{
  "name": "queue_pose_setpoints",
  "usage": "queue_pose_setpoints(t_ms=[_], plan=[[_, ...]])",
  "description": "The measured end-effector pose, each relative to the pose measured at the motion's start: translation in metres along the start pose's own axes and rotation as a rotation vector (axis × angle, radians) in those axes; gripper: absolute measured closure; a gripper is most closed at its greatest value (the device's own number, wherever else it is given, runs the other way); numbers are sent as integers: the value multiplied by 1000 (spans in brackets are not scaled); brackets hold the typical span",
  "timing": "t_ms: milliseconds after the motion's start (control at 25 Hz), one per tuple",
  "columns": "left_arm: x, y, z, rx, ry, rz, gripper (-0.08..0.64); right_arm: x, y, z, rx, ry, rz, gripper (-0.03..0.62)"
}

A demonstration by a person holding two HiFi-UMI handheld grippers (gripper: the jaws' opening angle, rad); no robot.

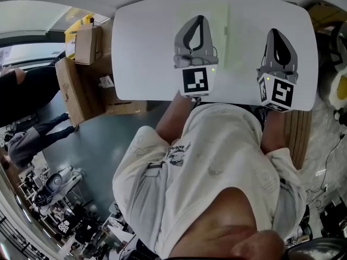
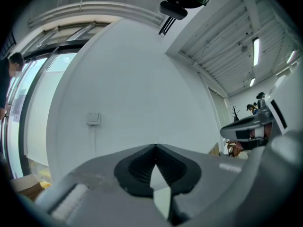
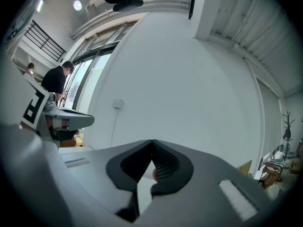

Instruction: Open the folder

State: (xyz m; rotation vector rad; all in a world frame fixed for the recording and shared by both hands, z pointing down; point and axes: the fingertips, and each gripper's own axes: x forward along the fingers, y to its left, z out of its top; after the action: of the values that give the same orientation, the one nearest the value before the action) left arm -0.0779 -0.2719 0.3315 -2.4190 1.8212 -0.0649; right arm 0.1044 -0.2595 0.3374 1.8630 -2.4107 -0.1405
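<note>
Spreading across the top of the head view, a white table (image 1: pixel 146 47) takes up the most room, with the person's pale shirt (image 1: pixel 211 161) bulking large below it. Brown cardboard boxes (image 1: pixel 81 85) stand stacked on the floor off the table's left edge, and a bystander in dark clothes (image 1: pixel 21 96) is at the far left. The folder (image 1: pixel 241 31) lies flat on the table, a pale sheet hardly different in tone from the tabletop (its outline is faint, so whether it is open or shut cannot be told). It sits between the two grippers as seen from above.

The left gripper (image 1: pixel 198 17) hangs over the table just left of the folder, its marker cube (image 1: pixel 195 81) nearest the person. Its jaws are closed, tips meeting with nothing held. The right gripper (image 1: pixel 275 31) is at the folder's right side, jaws likewise closed tip to tip and empty. Both gripper views look level at a white wall (image 2: pixel 142 79) bearing a small switch (image 2: pixel 93 118)
</note>
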Motion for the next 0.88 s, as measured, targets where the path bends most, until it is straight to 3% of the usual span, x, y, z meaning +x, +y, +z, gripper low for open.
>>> queue_pose_setpoints(t_ms=[360, 880], plan=[[9, -23, -5, 27, 4, -126, 555, 0, -21, 10, -28, -28, -9, 591], [19, -34, -1, 23, -27, -156, 555, 3, -19, 16, -66, -20, 30, 591]])
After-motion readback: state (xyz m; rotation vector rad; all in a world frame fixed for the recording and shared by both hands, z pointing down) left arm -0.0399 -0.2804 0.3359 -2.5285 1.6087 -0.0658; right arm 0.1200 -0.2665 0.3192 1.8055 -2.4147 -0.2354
